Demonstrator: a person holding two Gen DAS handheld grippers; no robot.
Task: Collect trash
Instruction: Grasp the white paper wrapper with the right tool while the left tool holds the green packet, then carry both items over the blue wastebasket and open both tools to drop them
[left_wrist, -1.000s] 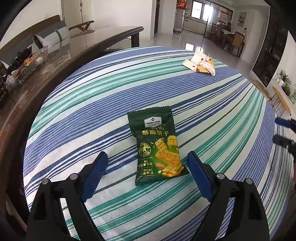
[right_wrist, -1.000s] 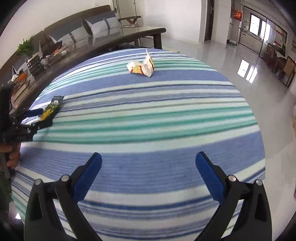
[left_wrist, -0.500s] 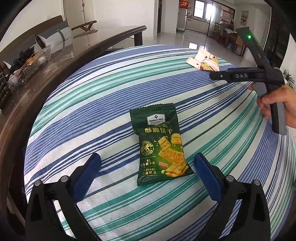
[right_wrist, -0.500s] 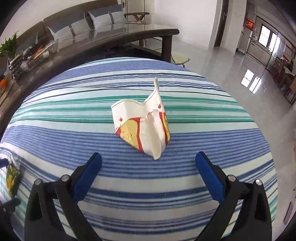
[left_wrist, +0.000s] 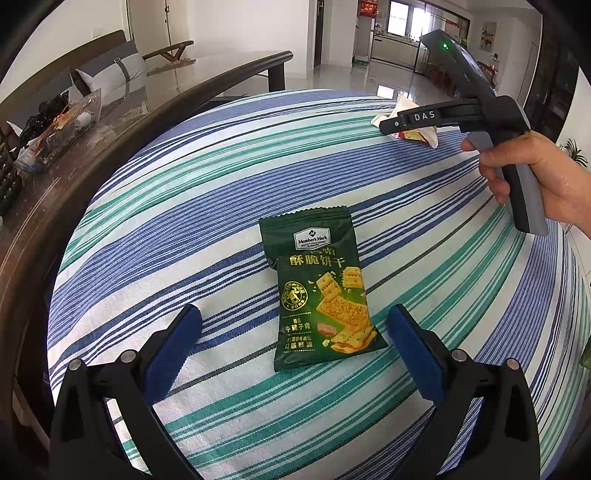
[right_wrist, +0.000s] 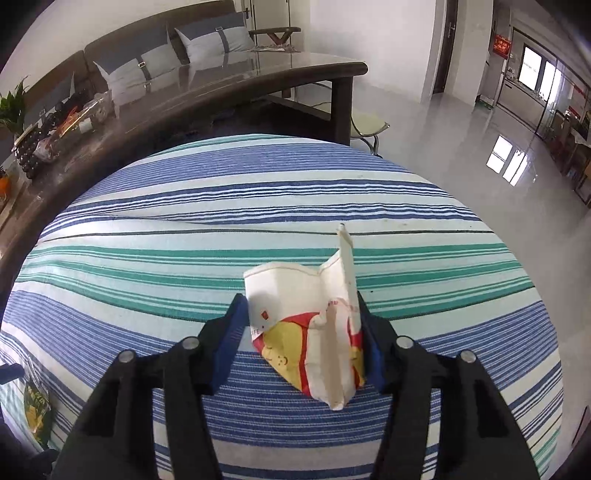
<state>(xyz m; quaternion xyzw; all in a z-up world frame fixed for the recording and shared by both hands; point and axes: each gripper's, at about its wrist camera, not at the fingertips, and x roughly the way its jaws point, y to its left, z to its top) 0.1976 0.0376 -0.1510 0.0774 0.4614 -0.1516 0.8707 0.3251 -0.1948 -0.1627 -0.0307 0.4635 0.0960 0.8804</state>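
Wrapper (right_wrist: 314, 332), crumpled on the striped desk (right_wrist: 258, 192), sits pinched between the right tool (right_wrist: 301, 325) pads and may slip; left tool (left_wrist: 293, 339), wide open, holds nothing near the packet (left_wrist: 319, 295).

Left hand-held gripper (left_wrist: 293, 332) spread wide, pointing down and forward; right hand-held gripper (right_wrist: 301, 325) narrowed, pads pressing inward, person's right hand (left_wrist: 532, 173) on its handle

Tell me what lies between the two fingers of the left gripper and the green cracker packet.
Only bare striped tablecloth. In the left wrist view, the open left gripper hangs around the green cracker packet, its fingers apart from it on both sides.
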